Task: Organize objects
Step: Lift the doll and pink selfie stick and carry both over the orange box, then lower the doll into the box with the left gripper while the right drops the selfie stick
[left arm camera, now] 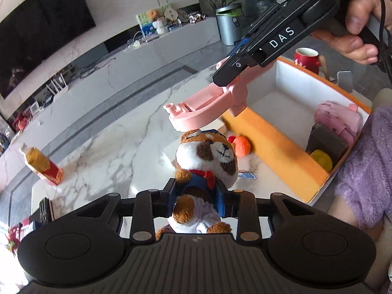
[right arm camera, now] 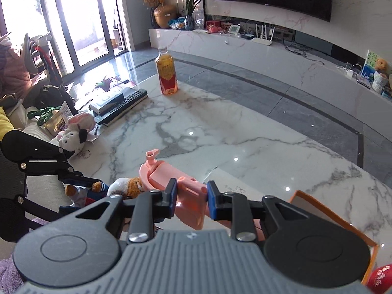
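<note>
Left tongs pinch a plush dog at lower centre, clear above the marble surface. Right tongs pinch a pink plastic toy; orange box sits right.

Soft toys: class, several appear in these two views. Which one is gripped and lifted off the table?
The brown-and-white plush dog with the red scarf, clamped in the left gripper. The orange plush lies on the table; the white plush lies at its edge.

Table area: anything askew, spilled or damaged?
No spill or damage visible. One oddity: a small orange plush lies loose on the marble table just outside the orange box, not in it.
</note>
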A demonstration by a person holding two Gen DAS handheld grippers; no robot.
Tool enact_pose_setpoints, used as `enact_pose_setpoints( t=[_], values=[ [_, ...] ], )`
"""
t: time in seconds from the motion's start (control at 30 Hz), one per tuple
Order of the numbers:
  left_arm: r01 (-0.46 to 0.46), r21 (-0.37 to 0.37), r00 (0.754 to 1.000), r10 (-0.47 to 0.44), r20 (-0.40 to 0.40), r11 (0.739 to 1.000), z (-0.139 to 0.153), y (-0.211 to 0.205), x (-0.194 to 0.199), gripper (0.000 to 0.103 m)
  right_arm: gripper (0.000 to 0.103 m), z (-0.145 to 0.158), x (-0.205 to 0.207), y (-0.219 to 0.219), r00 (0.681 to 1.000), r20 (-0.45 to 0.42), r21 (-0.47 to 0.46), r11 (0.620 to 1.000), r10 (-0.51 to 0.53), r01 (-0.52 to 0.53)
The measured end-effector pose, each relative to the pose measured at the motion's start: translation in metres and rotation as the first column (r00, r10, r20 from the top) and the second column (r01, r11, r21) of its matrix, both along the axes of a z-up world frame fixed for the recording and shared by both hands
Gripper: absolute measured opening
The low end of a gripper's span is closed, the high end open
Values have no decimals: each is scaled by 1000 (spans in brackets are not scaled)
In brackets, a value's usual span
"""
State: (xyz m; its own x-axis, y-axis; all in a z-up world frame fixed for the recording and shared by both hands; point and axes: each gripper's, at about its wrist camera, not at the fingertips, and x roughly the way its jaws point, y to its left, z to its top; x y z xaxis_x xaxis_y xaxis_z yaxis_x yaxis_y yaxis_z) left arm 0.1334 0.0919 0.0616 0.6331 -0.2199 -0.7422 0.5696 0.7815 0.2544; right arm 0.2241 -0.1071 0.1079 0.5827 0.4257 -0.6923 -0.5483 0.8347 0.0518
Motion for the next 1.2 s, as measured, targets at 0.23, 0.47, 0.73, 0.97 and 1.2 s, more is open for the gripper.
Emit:
enact_pose_setpoints(
  t=[0.23,0.47,0.73,0.97,1.2],
  values=[
    [168,-14,984,-167,55,986,17,-77,-2,37,27,31,-38,-78,989,70,11,992,-127,127],
    [411,51,911,-412,-7,910,-14,-161,16,37,27,26,-50,-143,974,51,-9,975,-220,221],
    [602,184,798,-584,-150,777,-76,-206,50,37,27,-20,-16,-171,974,-39,-48,974,-223,221],
    [687,184,725,-644,-245,703,-106,-202,72,37,27,-67,36,-171,975,-126,-73,982,-181,173],
    [761,247,649,-700,-299,600,-137,-213,76,38,27,-96,75,-164,968,-182,-33,985,-172,169]
  ],
)
